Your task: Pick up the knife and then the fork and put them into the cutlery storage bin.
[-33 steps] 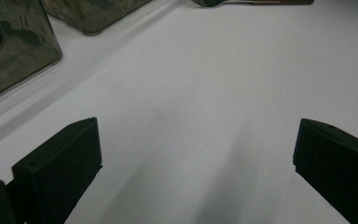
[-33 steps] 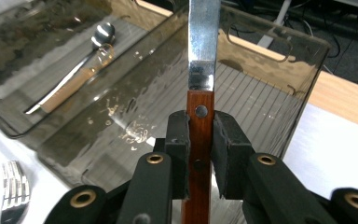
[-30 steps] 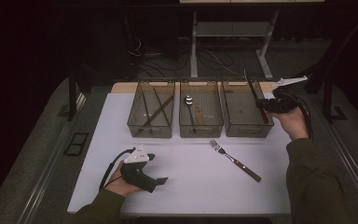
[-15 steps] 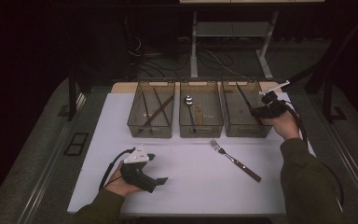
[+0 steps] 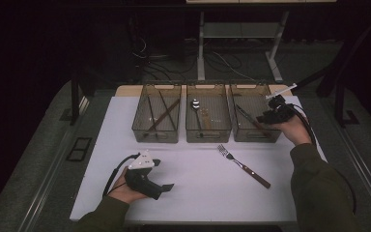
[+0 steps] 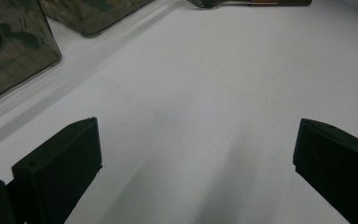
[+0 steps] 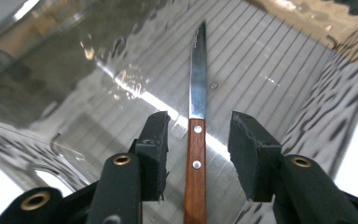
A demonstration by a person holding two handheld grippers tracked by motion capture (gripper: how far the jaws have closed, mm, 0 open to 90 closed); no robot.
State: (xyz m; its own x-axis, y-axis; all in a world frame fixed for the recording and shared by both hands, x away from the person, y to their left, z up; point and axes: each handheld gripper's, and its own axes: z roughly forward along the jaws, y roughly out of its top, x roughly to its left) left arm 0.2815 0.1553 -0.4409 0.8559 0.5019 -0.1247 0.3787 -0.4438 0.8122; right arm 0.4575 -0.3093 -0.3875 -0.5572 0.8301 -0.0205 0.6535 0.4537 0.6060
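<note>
Three clear, smoke-tinted bins stand in a row at the far side of the white table (image 5: 193, 193), close beside one another. The left bin (image 5: 156, 133) holds long dark sticks that lie crossed on its floor; they look like chopsticks, though the high view is too dim to be sure. The middle bin (image 5: 207, 135) holds a spoon (image 5: 194, 104) with its bowl toward the far wall, and a second wood-handled piece beside it whose kind cannot be told. The right bin (image 5: 251, 134) holds a knife (image 7: 196, 140) with a steel blade and a riveted wooden handle, lying on the ribbed floor of the bin with its tip pointing to the far wall.

The right gripper (image 7: 199, 154) reaches into the right bin from its right side. Its jaws have just been opening and now stand apart on either side of the knife's handle, with a gap between each pad and the wood, so the knife rests free on the bin floor.

The left gripper (image 5: 166, 186) rests low over the near left part of the table, its jaws wide apart over bare surface.

A fork (image 5: 244, 166) with a wooden handle lies on the table near the bins, in front of the middle and right ones, tines toward the bins.
</note>
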